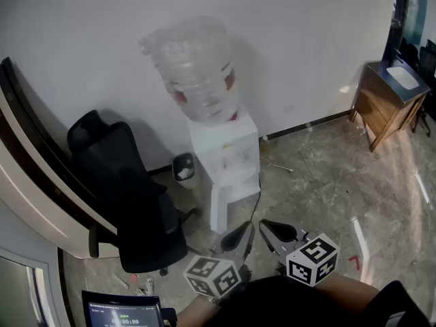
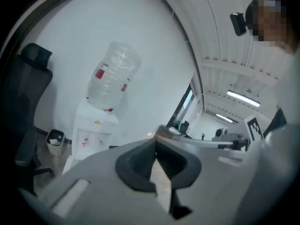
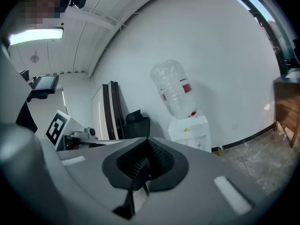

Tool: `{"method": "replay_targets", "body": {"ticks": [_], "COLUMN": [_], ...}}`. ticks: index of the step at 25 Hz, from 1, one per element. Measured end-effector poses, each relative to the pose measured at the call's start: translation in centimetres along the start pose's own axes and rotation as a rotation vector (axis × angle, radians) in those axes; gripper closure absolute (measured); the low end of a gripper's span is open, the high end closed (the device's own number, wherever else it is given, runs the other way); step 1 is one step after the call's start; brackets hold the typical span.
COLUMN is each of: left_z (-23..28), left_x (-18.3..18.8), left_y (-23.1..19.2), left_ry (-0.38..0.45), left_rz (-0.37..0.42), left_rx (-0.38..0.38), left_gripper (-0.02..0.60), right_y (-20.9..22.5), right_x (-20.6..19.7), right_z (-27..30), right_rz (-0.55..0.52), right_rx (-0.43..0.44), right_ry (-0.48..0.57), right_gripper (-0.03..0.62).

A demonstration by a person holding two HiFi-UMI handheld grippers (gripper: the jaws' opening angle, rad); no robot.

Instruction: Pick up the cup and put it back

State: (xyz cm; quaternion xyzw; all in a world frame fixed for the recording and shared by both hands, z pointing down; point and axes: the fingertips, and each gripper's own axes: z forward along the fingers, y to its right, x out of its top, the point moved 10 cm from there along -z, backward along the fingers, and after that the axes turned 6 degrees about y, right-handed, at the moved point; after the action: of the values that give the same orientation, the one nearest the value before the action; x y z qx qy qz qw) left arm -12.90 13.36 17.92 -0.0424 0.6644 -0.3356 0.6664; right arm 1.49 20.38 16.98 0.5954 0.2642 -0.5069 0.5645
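a: how do the tongs stand?
b: the left tongs (image 1: pixel 242 234) and right tongs (image 1: pixel 272 229) are both closed, jaws meeting at the tips with nothing between them. they're held side by side above the floor (image 1: pixel 327 182).
a: and the cup?
b: can't make it out in any view. ahead is a white water dispenser (image 1: pixel 225 162) with a clear bottle (image 1: pixel 197 70) on top, a small bin (image 1: pixel 184 169) just beside it and a black office chair (image 1: pixel 129 196) at the left.
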Motion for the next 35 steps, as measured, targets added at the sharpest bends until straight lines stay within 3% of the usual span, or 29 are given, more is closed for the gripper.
{"method": "replay_targets", "body": {"ticks": [25, 35], "left_z": [-0.1, 2.0], "left_x": [-0.1, -1.6], "left_y": [0.3, 2.3], "left_ry": [-0.001, -0.035], "left_rz": [-0.007, -0.011], "left_rx": [0.002, 0.012], "left_gripper": [0.578, 0.578], "right_y": [0.2, 2.7], "right_x": [-0.2, -0.3], "right_z": [-0.4, -2.4], "right_rz": [0.019, 0.051], "right_rx": [-0.018, -0.019], "right_ry": [0.001, -0.014], "right_gripper": [0.586, 0.586]}}
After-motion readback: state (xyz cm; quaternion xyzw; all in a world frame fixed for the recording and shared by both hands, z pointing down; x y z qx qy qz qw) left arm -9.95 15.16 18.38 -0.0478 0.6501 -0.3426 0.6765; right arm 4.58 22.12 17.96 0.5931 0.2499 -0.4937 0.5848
